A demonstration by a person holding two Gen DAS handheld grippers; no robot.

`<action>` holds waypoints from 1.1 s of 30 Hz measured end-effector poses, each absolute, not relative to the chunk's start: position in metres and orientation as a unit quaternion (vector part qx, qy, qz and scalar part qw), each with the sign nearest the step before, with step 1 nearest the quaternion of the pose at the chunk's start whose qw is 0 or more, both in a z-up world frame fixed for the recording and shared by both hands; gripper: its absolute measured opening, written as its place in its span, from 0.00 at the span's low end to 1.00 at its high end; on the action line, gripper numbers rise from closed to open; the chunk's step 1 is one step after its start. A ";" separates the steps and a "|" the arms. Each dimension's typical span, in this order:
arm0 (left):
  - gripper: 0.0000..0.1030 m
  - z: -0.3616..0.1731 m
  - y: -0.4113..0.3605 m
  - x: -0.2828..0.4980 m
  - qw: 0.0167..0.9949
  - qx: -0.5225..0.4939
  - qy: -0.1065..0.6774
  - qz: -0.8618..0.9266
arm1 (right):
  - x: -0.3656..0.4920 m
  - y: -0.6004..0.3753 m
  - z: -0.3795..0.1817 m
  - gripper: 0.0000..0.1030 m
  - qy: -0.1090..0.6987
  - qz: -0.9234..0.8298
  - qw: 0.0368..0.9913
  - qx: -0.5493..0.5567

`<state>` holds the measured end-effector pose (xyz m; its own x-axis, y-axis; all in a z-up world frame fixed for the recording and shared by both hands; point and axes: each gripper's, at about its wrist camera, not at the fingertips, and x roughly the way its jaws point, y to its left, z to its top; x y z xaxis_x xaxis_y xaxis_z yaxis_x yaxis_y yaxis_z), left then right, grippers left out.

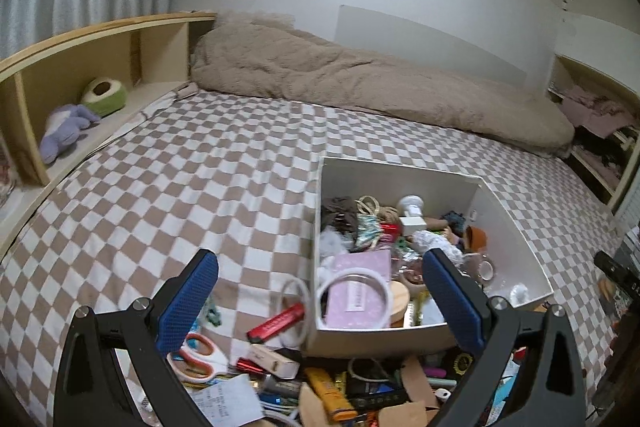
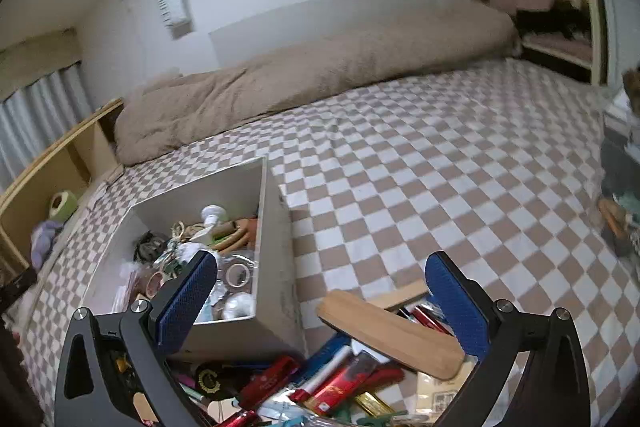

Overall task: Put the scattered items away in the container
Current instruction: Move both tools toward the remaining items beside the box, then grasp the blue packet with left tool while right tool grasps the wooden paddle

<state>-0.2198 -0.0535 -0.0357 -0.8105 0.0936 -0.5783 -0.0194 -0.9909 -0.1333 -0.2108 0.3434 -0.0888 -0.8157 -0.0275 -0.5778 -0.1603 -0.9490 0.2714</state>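
Nearest the left wrist camera, the left gripper [image 1: 320,291] stands wide, its 2 blue-padded fingers [image 1: 188,303] spread apart with nothing between them. Under it lies a heap of scattered items [image 1: 320,387] on the checkered bedspread [image 1: 180,187]: orange-handled scissors [image 1: 200,353] by the left finger, a paper receipt [image 1: 228,403] nearer the camera, and a red lighter-like stick [image 1: 276,323] whose long axis runs from lower left up to the right, its upper end pointing toward the white box [image 1: 516,227]. A white ring [image 1: 296,311] lies just beside the box's near left corner.

In the right wrist view, the right gripper [image 2: 320,291] is also wide and empty. Between its fingers lies a flat wooden piece [image 2: 392,333], resting on top of the pile [image 2: 320,383]; its long axis slants from upper left to lower right, the rounded upper end pointing toward the box [image 2: 276,287]. Red and blue packets lie beneath it.

Just beyond the pile, the box stands open on the bedspread, already holding much clutter, among it a pink card [image 1: 356,287], tape rolls [image 2: 236,273] and a white bulb-shaped thing [image 1: 410,205]. Its long axis runs away from the cameras toward the wall.

Farther off, a beige blanket [image 1: 360,83] lies bunched along the wall, and a wooden shelf [image 1: 80,59] on the left holds a purple plush toy [image 1: 66,131].
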 end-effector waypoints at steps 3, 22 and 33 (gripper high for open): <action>1.00 -0.035 -0.064 -0.218 0.012 -0.305 -0.064 0.950 | -0.208 0.357 -0.094 1.00 0.188 0.932 0.055 -0.304; 1.00 -0.053 -0.128 -0.213 -0.112 -0.319 -0.060 0.939 | -0.203 0.419 -0.158 1.00 0.267 0.875 0.165 -0.370; 1.00 -0.095 -0.159 -0.233 -0.153 -0.378 -0.061 0.911 | -0.199 0.419 -0.186 1.00 0.229 0.863 0.170 -0.418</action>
<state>-0.2328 -0.1589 -0.0945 -0.6672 -0.2324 -0.7077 0.3247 -0.9458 0.0045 -0.1992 0.4192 -0.1864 -0.5929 0.1030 -0.7986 -0.4848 -0.8375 0.2519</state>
